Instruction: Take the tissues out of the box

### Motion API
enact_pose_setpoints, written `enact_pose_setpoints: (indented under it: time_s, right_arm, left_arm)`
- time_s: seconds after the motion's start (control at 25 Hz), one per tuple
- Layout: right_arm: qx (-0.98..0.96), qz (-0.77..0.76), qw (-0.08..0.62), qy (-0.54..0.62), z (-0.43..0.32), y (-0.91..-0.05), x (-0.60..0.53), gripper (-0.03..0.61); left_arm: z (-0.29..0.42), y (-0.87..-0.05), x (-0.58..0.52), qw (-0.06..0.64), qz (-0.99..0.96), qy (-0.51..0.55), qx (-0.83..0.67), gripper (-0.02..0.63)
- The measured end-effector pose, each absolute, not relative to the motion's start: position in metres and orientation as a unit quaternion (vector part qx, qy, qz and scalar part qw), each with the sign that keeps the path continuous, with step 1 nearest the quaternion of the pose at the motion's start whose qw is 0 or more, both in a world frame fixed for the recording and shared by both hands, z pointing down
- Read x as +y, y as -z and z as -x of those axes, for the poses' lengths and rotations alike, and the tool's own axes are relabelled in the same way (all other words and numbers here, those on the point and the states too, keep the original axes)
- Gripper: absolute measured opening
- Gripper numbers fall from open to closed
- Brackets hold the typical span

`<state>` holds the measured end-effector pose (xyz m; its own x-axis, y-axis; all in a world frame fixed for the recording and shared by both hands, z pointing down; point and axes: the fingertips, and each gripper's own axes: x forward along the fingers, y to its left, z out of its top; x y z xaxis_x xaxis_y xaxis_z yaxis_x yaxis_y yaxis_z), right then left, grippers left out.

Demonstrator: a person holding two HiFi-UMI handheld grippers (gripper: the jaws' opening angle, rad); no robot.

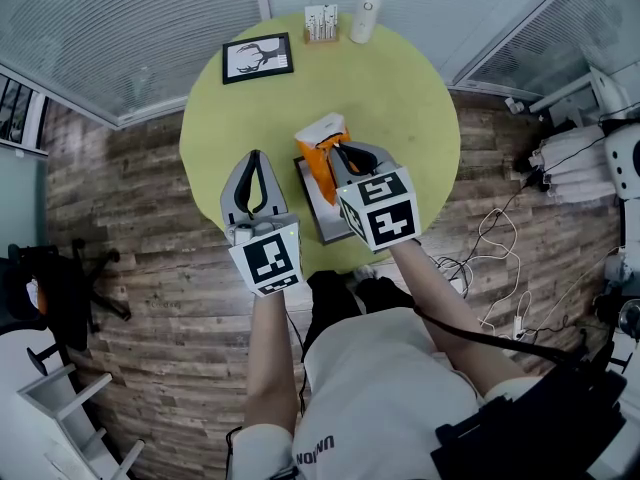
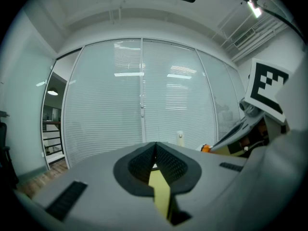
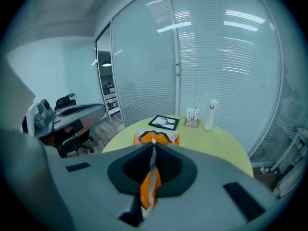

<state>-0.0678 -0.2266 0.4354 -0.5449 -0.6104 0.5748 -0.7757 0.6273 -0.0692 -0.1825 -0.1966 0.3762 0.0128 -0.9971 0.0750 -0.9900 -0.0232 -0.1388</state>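
Both forearms reach out from the bottom of the head view. The left gripper (image 1: 254,158) hangs over the near left part of the round table (image 1: 420,98), its jaws pressed together with nothing between them, and bare tabletop lies on its left out to the rim. Just to its right, the right gripper (image 1: 338,152) has its jaws clamped on the orange tissue pack (image 1: 322,146). The pack stands upright over the far end of the flat grey box (image 1: 318,213), whose near end reaches almost to the table's near edge. Beyond the pack the table is bare up to the far rim. On that rim stand a framed picture (image 1: 258,58), a small card holder (image 1: 321,23) and a white cylinder (image 1: 366,14). Wood floor (image 1: 130,228) rings the table, with loose cables (image 1: 500,258) on the right.
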Motion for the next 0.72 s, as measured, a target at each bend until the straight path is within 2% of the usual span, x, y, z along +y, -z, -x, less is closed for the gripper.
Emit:
enact_pose_setpoints:
  time_s: [0.72]
  right_arm:
    - [-0.865,-0.407,0.251,-0.152,0.0634,-0.4285,-0.2324,0.021]
  left_arm:
    - [0.1810,-0.3774,-0.1995,0.021,0.711,0.076,0.699,0.012]
